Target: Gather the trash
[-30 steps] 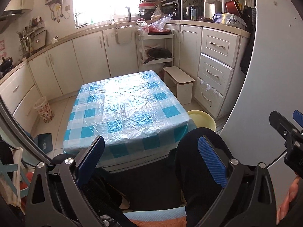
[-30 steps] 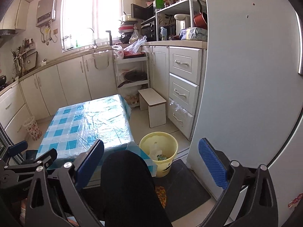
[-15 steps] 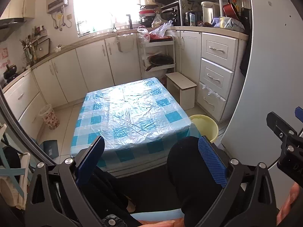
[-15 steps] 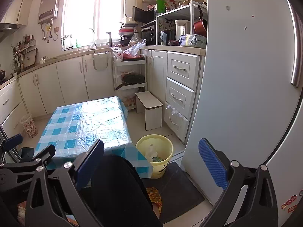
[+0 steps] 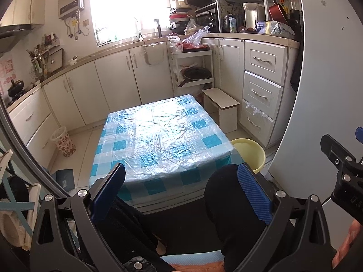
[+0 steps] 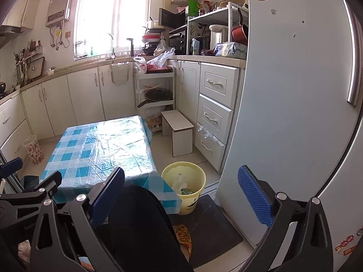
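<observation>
L wrist view: left gripper (image 5: 181, 189), fingers wide, nothing held, raised near the low table (image 5: 158, 133) w/ blue-check plastic cover. Yellow bin (image 5: 251, 151) at table's right corner, partly hidden. No loose trash seen on table.

R wrist view: right gripper (image 6: 181, 192), fingers wide, empty. Yellow bin (image 6: 183, 181) beside table corner, white bag and scraps inside.

Risk: person's knee blocks low view by table; trash there may get missed.

Table cover (image 5: 158, 136): glossy wrinkled clear plastic over checked cloth. Yellow bin (image 6: 183, 176): smooth plastic. Stool (image 6: 179, 127): matt, probably wood. Fridge door (image 6: 290, 113): smooth, satin. Floor mat (image 6: 211, 226): matt dark.
</observation>
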{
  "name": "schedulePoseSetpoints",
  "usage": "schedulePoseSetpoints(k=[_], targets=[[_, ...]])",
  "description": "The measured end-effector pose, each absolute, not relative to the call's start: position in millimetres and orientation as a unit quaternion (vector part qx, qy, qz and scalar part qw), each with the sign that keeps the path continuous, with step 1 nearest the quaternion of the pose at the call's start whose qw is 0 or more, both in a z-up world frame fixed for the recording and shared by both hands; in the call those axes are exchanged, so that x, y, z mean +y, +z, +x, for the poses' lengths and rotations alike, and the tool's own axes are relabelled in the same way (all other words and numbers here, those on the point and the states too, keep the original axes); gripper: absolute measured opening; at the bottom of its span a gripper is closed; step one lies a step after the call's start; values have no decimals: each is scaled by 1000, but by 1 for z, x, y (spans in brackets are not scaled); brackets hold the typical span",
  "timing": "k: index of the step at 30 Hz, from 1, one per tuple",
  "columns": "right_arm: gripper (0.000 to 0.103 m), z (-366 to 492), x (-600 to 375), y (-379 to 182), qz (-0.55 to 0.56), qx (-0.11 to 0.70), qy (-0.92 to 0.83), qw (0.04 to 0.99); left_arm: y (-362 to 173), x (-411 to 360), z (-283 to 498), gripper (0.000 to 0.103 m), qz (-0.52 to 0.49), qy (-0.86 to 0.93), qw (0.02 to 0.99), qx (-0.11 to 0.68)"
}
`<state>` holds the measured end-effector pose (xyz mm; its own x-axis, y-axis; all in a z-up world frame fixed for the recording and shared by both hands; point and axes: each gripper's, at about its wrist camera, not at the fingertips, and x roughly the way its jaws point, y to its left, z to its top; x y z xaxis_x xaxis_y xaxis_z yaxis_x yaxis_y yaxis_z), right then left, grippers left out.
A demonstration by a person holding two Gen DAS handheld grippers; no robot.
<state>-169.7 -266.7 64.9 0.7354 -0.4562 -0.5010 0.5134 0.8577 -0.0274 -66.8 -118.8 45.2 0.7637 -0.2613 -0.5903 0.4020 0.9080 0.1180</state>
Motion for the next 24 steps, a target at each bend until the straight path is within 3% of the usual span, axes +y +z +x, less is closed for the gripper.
schedulePoseSetpoints(k=[24], targets=[[96,-170,-266,61,46,264,-262,927,43,-115,-65,95,108,-173,930,305]])
